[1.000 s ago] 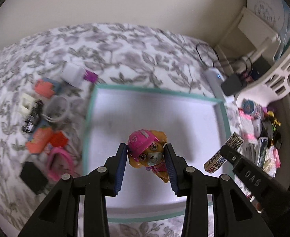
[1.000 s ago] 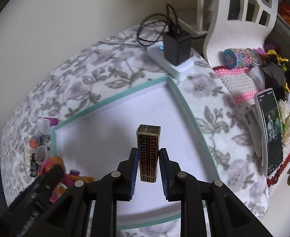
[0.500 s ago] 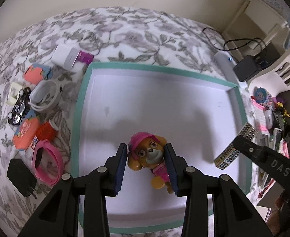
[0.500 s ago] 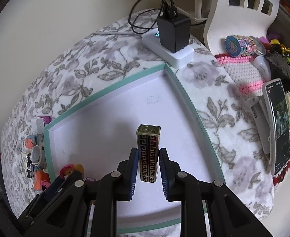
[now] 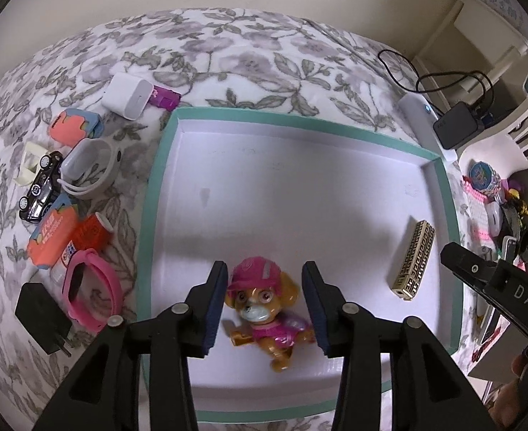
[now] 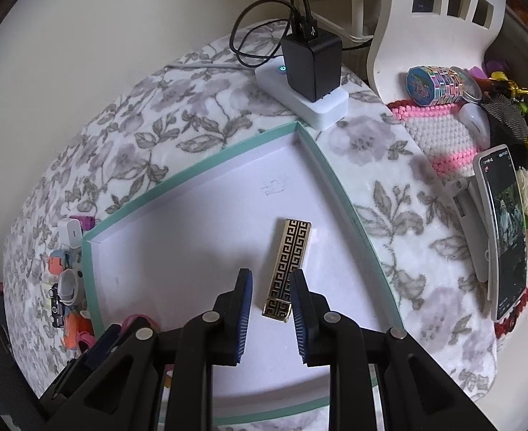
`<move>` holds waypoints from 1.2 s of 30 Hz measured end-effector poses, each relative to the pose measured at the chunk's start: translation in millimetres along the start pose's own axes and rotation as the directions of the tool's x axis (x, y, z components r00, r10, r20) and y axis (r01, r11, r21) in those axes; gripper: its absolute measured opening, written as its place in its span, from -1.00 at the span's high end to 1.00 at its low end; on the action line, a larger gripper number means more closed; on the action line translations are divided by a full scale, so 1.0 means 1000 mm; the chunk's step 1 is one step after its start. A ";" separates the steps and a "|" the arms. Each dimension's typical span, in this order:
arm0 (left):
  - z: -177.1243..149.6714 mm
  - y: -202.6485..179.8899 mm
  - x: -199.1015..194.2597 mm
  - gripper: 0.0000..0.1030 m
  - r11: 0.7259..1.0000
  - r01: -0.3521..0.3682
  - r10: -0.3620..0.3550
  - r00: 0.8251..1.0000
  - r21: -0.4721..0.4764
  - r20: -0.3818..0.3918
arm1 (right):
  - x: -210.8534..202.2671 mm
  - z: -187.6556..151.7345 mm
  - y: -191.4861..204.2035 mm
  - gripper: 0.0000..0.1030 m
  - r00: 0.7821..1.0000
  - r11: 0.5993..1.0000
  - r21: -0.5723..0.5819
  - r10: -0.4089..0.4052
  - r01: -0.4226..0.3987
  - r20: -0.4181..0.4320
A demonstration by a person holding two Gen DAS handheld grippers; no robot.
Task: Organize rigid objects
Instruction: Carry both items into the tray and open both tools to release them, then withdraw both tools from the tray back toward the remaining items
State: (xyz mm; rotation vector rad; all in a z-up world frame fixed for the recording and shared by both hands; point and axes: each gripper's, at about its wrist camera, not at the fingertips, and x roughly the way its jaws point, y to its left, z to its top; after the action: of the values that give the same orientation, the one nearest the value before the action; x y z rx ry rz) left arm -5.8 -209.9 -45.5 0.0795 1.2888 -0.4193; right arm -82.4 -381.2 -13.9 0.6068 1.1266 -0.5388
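Both let go since earlier: left claw [image 5: 264,300] open around puppy toy [image 5: 260,301], right claw [image 6: 270,310] open by gold case [image 6: 288,269]. Both flat in tray [image 5: 336,122], apart to keep tidy.

I see a floral cloth [image 6: 199,122] as ground, white power strip [image 6: 321,107] on it, black charger [image 6: 312,63] plugged into the strip, phone [image 6: 504,230] right of the strip, pink-and-white beaded mat [image 6: 440,133] between strip and phone.
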 end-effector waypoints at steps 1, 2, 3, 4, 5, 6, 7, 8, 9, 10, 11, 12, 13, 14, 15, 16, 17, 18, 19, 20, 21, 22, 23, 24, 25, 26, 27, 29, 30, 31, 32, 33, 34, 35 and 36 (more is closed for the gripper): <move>0.001 0.001 -0.001 0.04 1.000 0.004 -0.004 1.000 -0.005 0.004 | -0.002 0.001 0.000 0.53 1.000 1.000 -0.001 0.001 -0.001 0.005; 0.001 0.001 -0.003 0.01 1.000 0.010 -0.010 1.000 -0.009 0.009 | -0.004 0.001 0.000 0.51 1.000 1.000 0.000 0.001 -0.001 0.012; 0.002 0.002 -0.006 -0.02 1.000 0.015 -0.015 1.000 -0.013 0.016 | -0.006 0.001 0.000 0.45 1.000 1.000 0.000 0.001 -0.001 0.018; 0.003 0.003 -0.008 -0.04 1.000 0.020 -0.020 1.000 -0.017 0.023 | -0.008 0.001 0.000 0.41 1.000 1.000 0.001 0.003 -0.003 0.024; 0.003 0.003 -0.010 -0.07 1.000 0.023 -0.023 0.999 -0.021 0.028 | -0.010 0.002 -0.001 0.30 1.000 1.000 0.004 0.006 -0.006 0.029; 0.003 0.005 -0.011 -0.12 0.999 0.025 -0.024 0.999 -0.026 0.033 | -0.012 0.002 -0.001 0.18 0.999 1.000 0.007 0.007 -0.008 0.036; 0.004 0.006 -0.014 -0.15 0.999 0.027 -0.026 0.999 -0.034 0.039 | -0.014 0.002 -0.001 0.14 0.999 1.000 0.009 0.008 -0.009 0.042; 0.005 0.008 -0.015 -0.22 0.999 0.030 -0.028 0.999 -0.041 0.044 | -0.016 0.003 0.000 0.05 0.999 1.000 0.009 0.009 -0.009 0.050; 0.005 0.010 -0.017 -0.27 0.998 0.033 -0.030 0.998 -0.050 0.049 | -0.018 0.003 0.000 -0.06 0.998 1.000 0.009 0.008 -0.008 0.060; 0.006 0.012 -0.019 -0.29 0.998 0.034 -0.031 0.998 -0.058 0.055 | -0.020 0.003 0.001 -0.13 0.998 1.000 0.010 0.007 -0.008 0.070; 0.007 0.013 -0.020 -0.33 0.997 0.036 -0.032 0.998 -0.063 0.059 | -0.022 0.004 0.001 -0.28 0.997 1.000 0.011 0.007 -0.008 0.078; 0.008 0.015 -0.021 -0.39 0.997 0.036 -0.032 0.997 -0.069 0.065 | -0.023 0.004 0.001 -0.37 0.996 1.000 0.012 0.007 -0.008 0.084; 0.008 0.017 -0.022 -0.41 0.997 0.034 -0.029 0.997 -0.073 0.070 | -0.024 0.004 0.001 -0.39 0.996 1.000 0.012 0.007 -0.008 0.090; 0.009 0.019 -0.023 -0.42 0.997 0.029 -0.023 0.997 -0.077 0.074 | -0.024 0.004 0.001 -0.42 0.996 1.000 0.012 0.007 -0.008 0.092; 0.009 0.021 -0.023 -0.42 0.996 0.022 -0.016 0.997 -0.081 0.077 | -0.024 0.005 0.001 -0.47 0.996 1.000 0.009 0.003 -0.004 0.094; 0.010 0.022 -0.024 -0.42 0.996 0.018 -0.011 0.997 -0.084 0.080 | -0.023 0.004 0.001 -0.50 0.995 1.000 0.008 -0.001 0.000 0.095; 0.011 0.024 -0.024 -0.44 0.996 0.008 -0.001 0.997 -0.091 0.083 | -0.022 0.005 0.001 -0.59 0.995 1.000 0.004 -0.008 0.007 0.095; 0.011 0.027 -0.024 -0.53 0.995 0.001 0.007 0.996 -0.097 0.087 | -0.022 0.005 0.002 -0.65 0.995 1.000 0.001 -0.012 0.011 0.095; 0.011 0.029 -0.024 -0.62 0.995 -0.002 0.012 0.996 -0.104 0.091 | -0.021 0.005 0.002 -0.66 0.995 1.000 -0.003 -0.015 0.015 0.096; 0.012 0.031 -0.024 -0.77 0.994 -0.004 0.014 0.995 -0.110 0.096 | -0.020 0.004 0.003 -0.68 0.995 1.000 -0.008 -0.017 0.018 0.096; 0.012 0.034 -0.025 -0.79 0.993 -0.004 0.016 0.995 -0.119 0.100 | -0.020 0.004 0.004 -0.73 0.995 1.000 -0.013 -0.018 0.019 0.098; 0.013 0.036 -0.026 -0.79 0.992 -0.003 0.016 0.994 -0.128 0.104 | -0.020 0.004 0.004 -0.77 0.995 1.000 -0.017 -0.017 0.019 0.101; 0.013 0.038 -0.026 -0.79 0.991 -0.001 0.016 0.994 -0.137 0.110 | -0.020 0.004 0.005 -0.89 0.994 1.000 -0.023 -0.018 0.020 0.104; 0.013 0.041 -0.027 -0.80 0.989 0.000 0.017 0.993 -0.147 0.118 | -0.020 0.004 0.006 -0.98 0.994 0.999 -0.030 -0.019 0.023 0.107; 0.013 0.044 -0.028 -0.80 0.988 0.001 0.018 0.992 -0.156 0.124 | -0.020 0.004 0.007 -1.00 0.993 0.999 -0.035 -0.020 0.024 0.112; 0.014 0.046 -0.029 -0.80 0.986 0.002 0.019 0.992 -0.164 0.128 | -0.021 0.004 0.008 -1.00 0.993 0.999 -0.040 -0.019 0.024 0.120; 0.014 0.050 -0.030 -0.81 0.984 0.005 0.020 0.990 -0.181 0.136 | -0.021 0.004 0.009 -1.00 0.992 0.999 -0.044 -0.019 0.024 0.124; 0.014 0.056 -0.032 -0.81 0.979 0.010 0.022 0.988 -0.202 0.151 | -0.021 0.004 0.011 -1.00 0.991 0.999 -0.050 -0.013 0.019 0.130; 0.014 0.059 -0.033 -0.82 0.977 0.011 0.025 0.986 -0.215 0.162 | -0.020 0.004 0.011 -1.00 0.991 0.998 -0.052 -0.009 0.016 0.131; 0.014 0.062 -0.035 -0.82 0.974 0.011 0.028 0.985 -0.224 0.172 | -0.020 0.003 0.012 -1.00 0.991 0.998 -0.055 -0.006 0.013 0.132; 0.015 0.065 -0.036 -0.82 0.973 0.012 0.031 0.983 -0.231 0.181 | -0.019 0.003 0.013 -1.00 0.991 0.998 -0.059 -0.003 0.011 0.134; 0.015 0.068 -0.039 -0.82 0.971 0.012 0.036 0.980 -0.239 0.195 | -0.019 0.003 0.014 -1.00 0.991 0.998 -0.063 0.000 0.009 0.135; 0.015 0.070 -0.040 -0.82 0.970 0.012 0.039 0.978 -0.242 0.203 | -0.018 0.002 0.015 -1.00 0.991 0.998 -0.068 0.003 0.007 0.137; 0.015 0.072 -0.042 -0.82 0.969 0.011 0.043 0.976 -0.247 0.211 | -0.018 0.002 0.017 -1.00 0.990 0.997 -0.073 0.007 0.003 0.141; 0.015 0.075 -0.044 -0.83 0.968 0.008 0.050 0.974 -0.253 0.222 | -0.018 0.001 0.018 -1.00 0.990 0.997 -0.074 0.012 -0.002 0.144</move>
State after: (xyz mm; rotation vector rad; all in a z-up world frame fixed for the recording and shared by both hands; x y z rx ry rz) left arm 24.8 -133.9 -12.9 -0.1654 1.1042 -0.2348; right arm -75.7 -368.0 6.2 0.4997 1.0028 -0.5243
